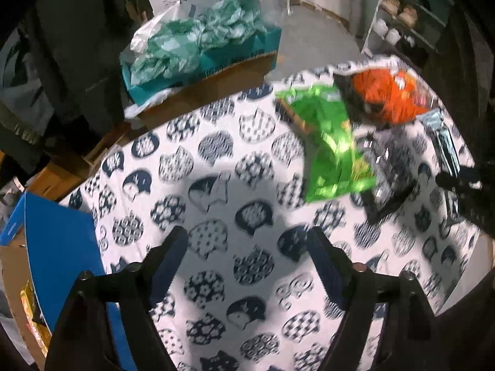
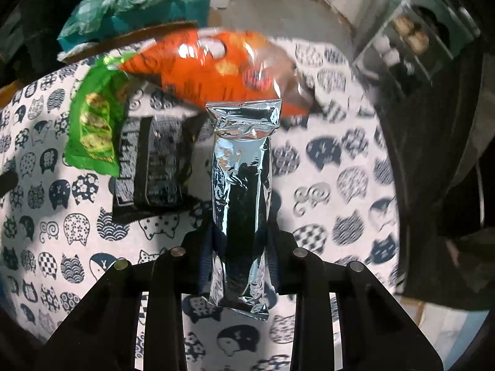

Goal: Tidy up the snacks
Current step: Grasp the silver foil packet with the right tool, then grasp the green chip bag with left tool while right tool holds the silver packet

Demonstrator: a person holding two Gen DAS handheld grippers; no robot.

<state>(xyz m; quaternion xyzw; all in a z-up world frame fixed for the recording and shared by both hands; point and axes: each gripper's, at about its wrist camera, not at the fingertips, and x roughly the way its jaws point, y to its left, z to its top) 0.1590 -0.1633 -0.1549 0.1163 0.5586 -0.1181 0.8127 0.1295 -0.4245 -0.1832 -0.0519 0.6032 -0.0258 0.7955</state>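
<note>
My right gripper (image 2: 239, 232) is clamped on a long silver foil packet (image 2: 241, 185), its jaws pressed against the packet's two sides about midway along it. The packet runs straight out ahead of me, its crimped far end overlapping the edge of the orange snack bag (image 2: 216, 68) in the right wrist view, its near end hanging down between my fingers.

My left gripper (image 1: 247, 262) stands wide apart with nothing between its jaws, only the tabletop (image 1: 216, 154) under it, covered in a white cloth printed with dark blue cat heads.

The other snacks lie together near the far edge of that cloth. A green snack bag (image 1: 334, 142) lies on the left of the group, a black packet with pale lettering (image 2: 151, 167) just beside it on the right, their edges overlapping. The orange bag lies beyond them, its corner over the top of the green one. In the left wrist view the silver packet (image 1: 442, 136) shows at the right rim, blurred.

Beyond the tabletop a teal box (image 1: 216, 52) is heaped with green and white plastic bags (image 1: 198, 37). At the left a blue cardboard box (image 1: 55, 247) stands open against the cloth's edge.
</note>
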